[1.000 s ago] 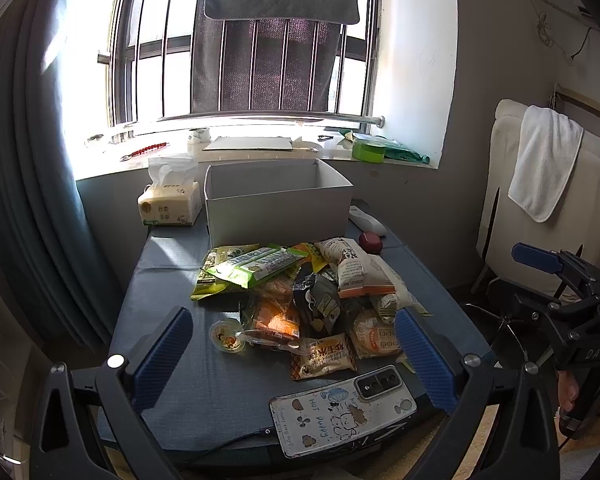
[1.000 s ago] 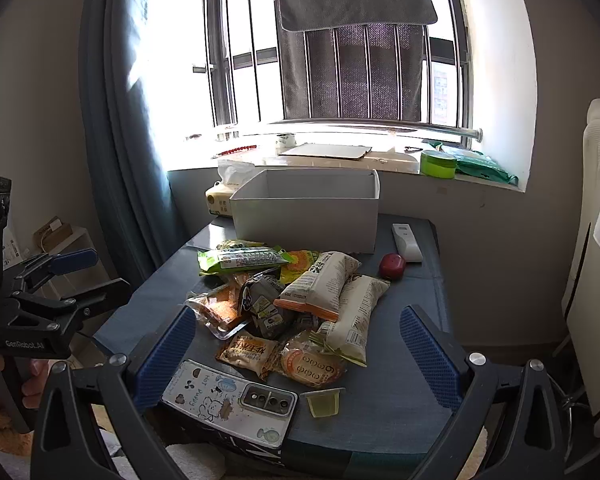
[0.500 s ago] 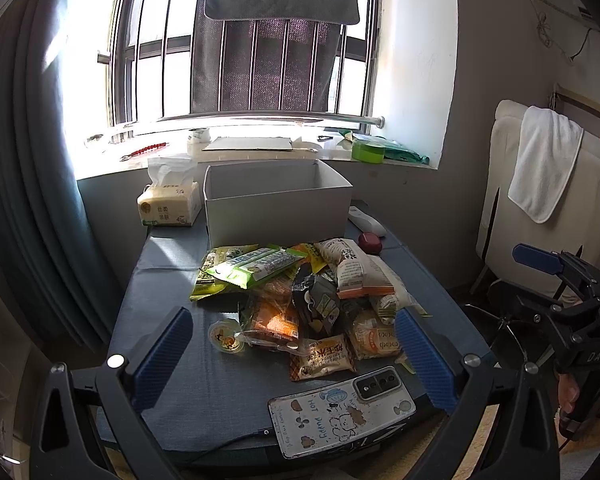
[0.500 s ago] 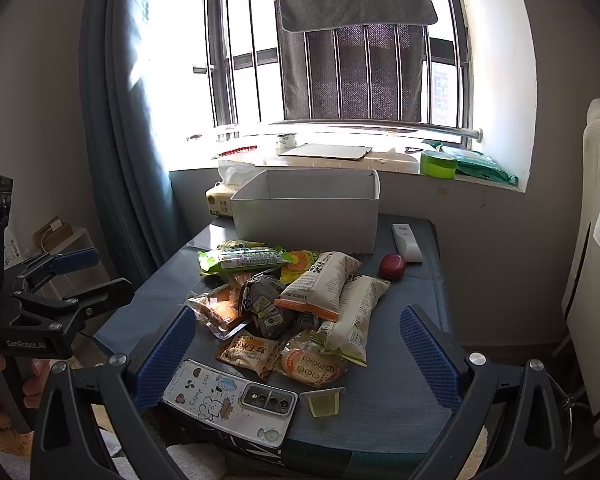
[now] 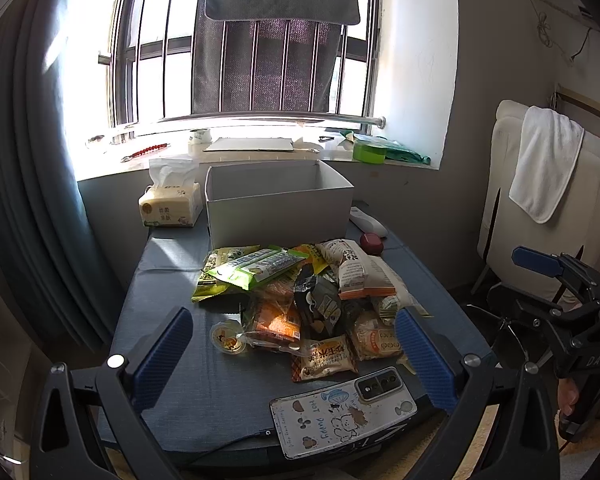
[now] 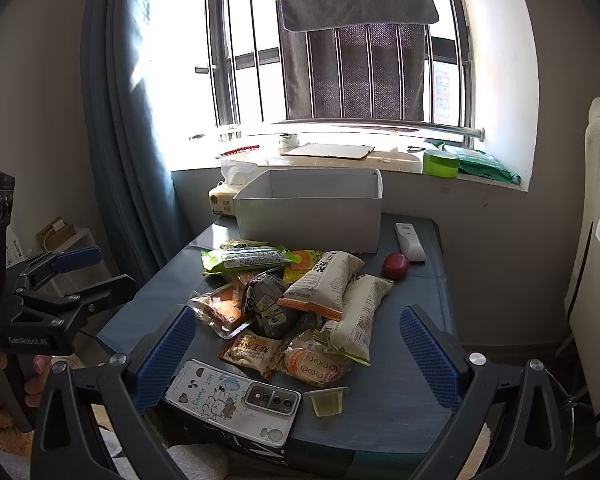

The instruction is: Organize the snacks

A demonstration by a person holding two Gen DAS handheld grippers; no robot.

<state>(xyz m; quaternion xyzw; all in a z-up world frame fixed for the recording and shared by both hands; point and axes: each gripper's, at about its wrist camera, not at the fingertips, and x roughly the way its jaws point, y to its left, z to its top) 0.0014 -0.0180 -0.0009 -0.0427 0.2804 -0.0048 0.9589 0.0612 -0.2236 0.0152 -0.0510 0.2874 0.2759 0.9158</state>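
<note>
A pile of snack packets [image 5: 300,300] lies mid-table, also in the right wrist view [image 6: 292,304]: a green packet [image 5: 256,266], white-orange bags [image 6: 320,284], small biscuit packs [image 6: 252,354]. A jelly cup [image 5: 228,338] sits left of the pile, another [image 6: 327,400] near the front edge. An open white box [image 5: 278,210] [image 6: 308,216] stands behind the pile. My left gripper [image 5: 296,356] is open and empty, held before the table's near edge. My right gripper [image 6: 296,360] is open and empty, likewise short of the pile.
A phone in a cartoon case [image 5: 342,410] [image 6: 232,400] lies at the front edge. A tissue pack [image 5: 171,208], a white remote [image 6: 410,242] and a red round object [image 6: 396,264] sit near the box. Curtain at left, towel-draped chair [image 5: 548,160] at right.
</note>
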